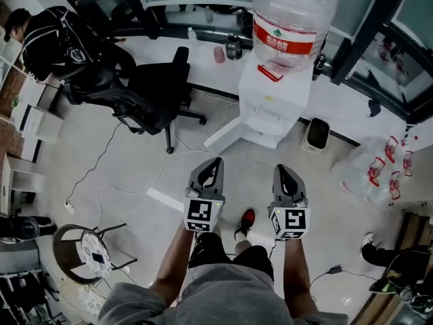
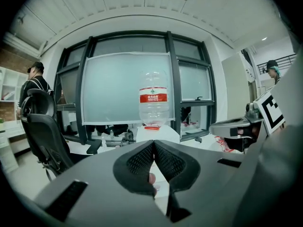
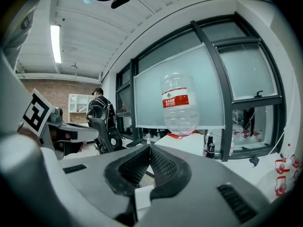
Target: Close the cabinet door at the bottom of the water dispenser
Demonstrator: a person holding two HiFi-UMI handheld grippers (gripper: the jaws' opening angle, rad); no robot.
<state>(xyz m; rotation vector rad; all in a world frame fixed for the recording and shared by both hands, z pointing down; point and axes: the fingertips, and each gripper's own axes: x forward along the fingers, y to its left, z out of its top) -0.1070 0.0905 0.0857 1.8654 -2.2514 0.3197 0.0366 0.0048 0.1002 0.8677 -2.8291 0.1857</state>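
Observation:
The white water dispenser [image 1: 274, 103] stands against the window ledge with a clear bottle [image 1: 292, 19] upside down on top. Its bottom cabinet door [image 1: 226, 133] swings out to the left, open over the floor. My left gripper [image 1: 216, 162] and right gripper [image 1: 281, 170] hover side by side short of the dispenser, both shut with nothing between the jaws. In the left gripper view the gripper [image 2: 154, 142] points at the bottle [image 2: 153, 98] and the dispenser [image 2: 158, 132]. In the right gripper view the gripper [image 3: 149, 147] points just left of the bottle [image 3: 179, 103].
A black office chair [image 1: 152, 93] stands left of the open door. A person with a backpack [image 1: 54, 39] is at far left. A small bin [image 1: 316, 135] sits right of the dispenser, plastic bags [image 1: 375, 171] farther right. Cables trail over the floor by a round stool [image 1: 84, 249].

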